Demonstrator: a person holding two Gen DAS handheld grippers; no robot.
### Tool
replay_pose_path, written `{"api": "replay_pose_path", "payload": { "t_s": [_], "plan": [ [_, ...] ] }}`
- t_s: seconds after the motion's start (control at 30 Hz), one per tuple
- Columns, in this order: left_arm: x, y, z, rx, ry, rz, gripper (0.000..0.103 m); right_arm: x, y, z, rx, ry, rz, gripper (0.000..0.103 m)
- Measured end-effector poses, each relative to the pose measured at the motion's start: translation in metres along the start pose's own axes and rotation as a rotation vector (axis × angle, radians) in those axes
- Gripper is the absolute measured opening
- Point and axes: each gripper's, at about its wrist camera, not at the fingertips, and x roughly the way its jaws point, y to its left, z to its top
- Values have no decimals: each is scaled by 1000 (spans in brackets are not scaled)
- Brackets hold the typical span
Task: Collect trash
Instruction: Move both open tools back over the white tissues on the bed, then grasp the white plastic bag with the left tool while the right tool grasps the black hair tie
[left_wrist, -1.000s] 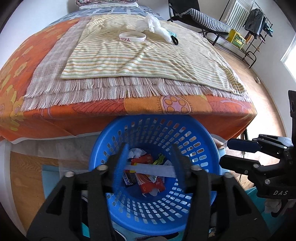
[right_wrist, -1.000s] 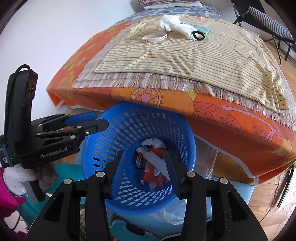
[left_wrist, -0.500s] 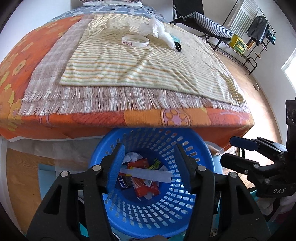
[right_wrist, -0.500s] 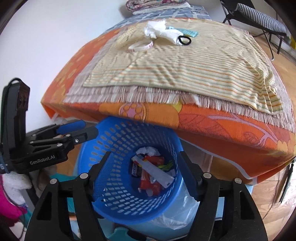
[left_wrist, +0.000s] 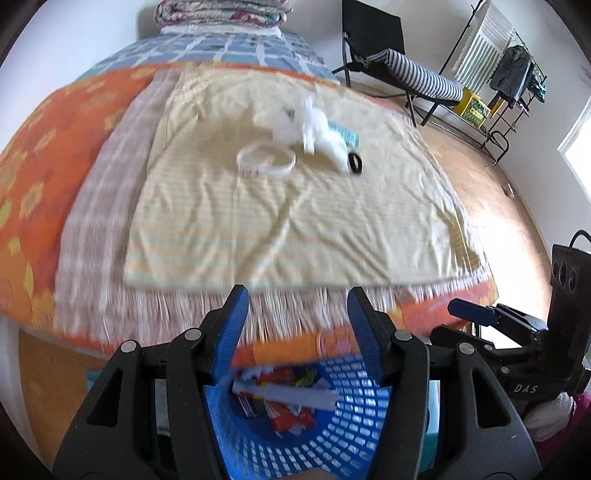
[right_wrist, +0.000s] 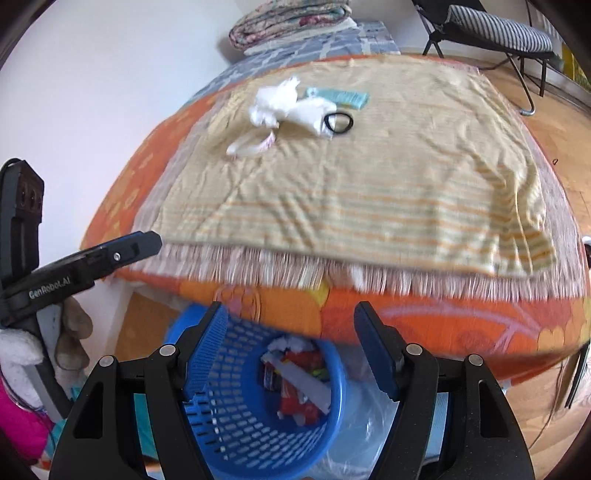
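Note:
A blue slotted basket (left_wrist: 295, 446) (right_wrist: 221, 410) stands on the floor against the bed's near edge, with wrappers and a white strip (left_wrist: 288, 398) (right_wrist: 299, 384) inside. On the striped cloth (left_wrist: 277, 229) (right_wrist: 369, 192) at the far end lie crumpled white tissue (left_wrist: 306, 122) (right_wrist: 280, 103), a white band (left_wrist: 266, 160) (right_wrist: 251, 144), a black hair tie (left_wrist: 354, 162) (right_wrist: 338, 122) and a light blue packet (left_wrist: 345, 133) (right_wrist: 343, 96). My left gripper (left_wrist: 297, 291) and right gripper (right_wrist: 291, 306) hover over the bed's fringe, both open with nothing between the pads.
Folded blankets (left_wrist: 221, 14) (right_wrist: 291, 22) are stacked at the bed's far end. A folding chair with a striped cushion (left_wrist: 413, 70) and a drying rack (left_wrist: 517, 66) stand on the wooden floor to the right. A clear plastic bag (right_wrist: 369, 424) lies beside the basket.
Both grippers have risen from over the basket and moved toward the bed, so the basket has slid to the bottom of both views. The right jaws stand wider than a second ago.

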Motion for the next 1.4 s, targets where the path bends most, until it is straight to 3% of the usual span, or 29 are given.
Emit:
{"api": "replay_pose_path", "payload": {
  "t_s": [0.23,0.7,0.77,0.8,1.1,1.3,1.4],
  "plan": [
    [13,6,46,-15,-16,-17,57,5,-14,42,9,-45,-28,71],
    [62,6,134,-135,-13,-112,57,40,-48,119,68,-72,34,71],
    [74,5,143,-150,-6,-109,62,47,-46,126,48,-73,32,71],
    [79,6,147,-153,-3,-105,67,52,-44,130,35,-70,30,71],
    [117,21,163,-229,36,-107,68,85,-55,159,71,-69,38,70],
    [130,19,167,-227,52,-104,68,103,-54,170,51,-61,23,70],
    [137,18,168,-229,62,-105,68,112,-60,173,80,-52,35,60]
  ]
}}
